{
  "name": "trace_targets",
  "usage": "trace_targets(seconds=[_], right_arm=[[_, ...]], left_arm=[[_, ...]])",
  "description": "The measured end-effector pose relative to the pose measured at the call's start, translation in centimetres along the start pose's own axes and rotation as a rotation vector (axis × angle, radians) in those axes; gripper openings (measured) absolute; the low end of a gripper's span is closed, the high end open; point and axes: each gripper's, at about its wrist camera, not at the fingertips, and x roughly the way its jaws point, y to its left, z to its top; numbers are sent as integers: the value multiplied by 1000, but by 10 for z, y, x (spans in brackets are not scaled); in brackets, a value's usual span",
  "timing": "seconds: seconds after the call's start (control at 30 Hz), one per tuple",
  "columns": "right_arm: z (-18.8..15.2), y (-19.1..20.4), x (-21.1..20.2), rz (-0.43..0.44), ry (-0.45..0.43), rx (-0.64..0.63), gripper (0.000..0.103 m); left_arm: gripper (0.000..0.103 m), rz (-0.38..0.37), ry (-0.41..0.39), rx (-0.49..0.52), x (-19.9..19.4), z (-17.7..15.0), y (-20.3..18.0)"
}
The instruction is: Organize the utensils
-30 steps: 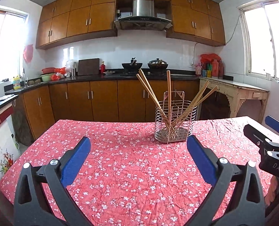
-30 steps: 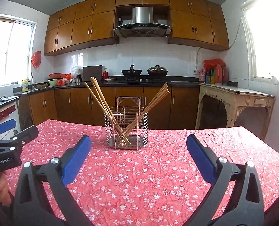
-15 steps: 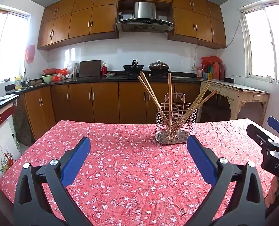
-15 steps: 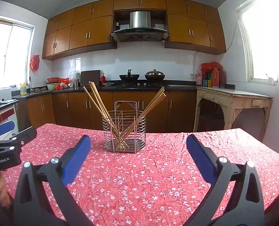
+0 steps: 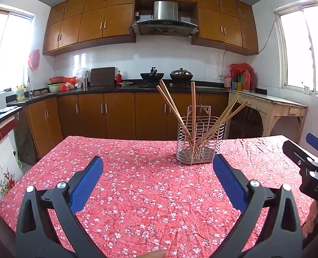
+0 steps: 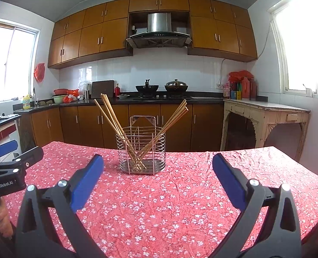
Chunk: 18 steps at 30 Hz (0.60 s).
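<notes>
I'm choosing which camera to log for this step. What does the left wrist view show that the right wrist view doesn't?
Left wrist only: the right gripper at its right edge, and one chopstick standing near upright. Right wrist only: the left gripper at its left edge. Both: the wire utensil holder with chopsticks on the red floral tablecloth, both grippers open and empty.

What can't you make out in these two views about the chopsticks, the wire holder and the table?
- Chopsticks: exact count unclear in both views; they cross and overlap inside the wire holder.
- Holder dividers: which compartment each stick sits in is muddled by the wires.
- Tablecloth near edge: cut off by the frame and hidden behind the left tool and right tool.
- Countertop bottle labels: too small.
</notes>
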Motion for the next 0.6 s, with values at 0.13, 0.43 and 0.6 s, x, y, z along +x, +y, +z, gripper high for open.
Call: trace_targets(seconds=[0.13, 0.43, 0.6], right_arm=[[0, 0, 0, 1, 4, 1, 99], [2, -1, 0, 3, 7, 3, 99], [2, -1, 0, 3, 7, 5, 99]], left_arm=[[101, 1, 5, -1, 1, -1, 0], [101, 0, 11, -2, 2, -1, -1], [101, -2, 15, -5, 3, -1, -1]])
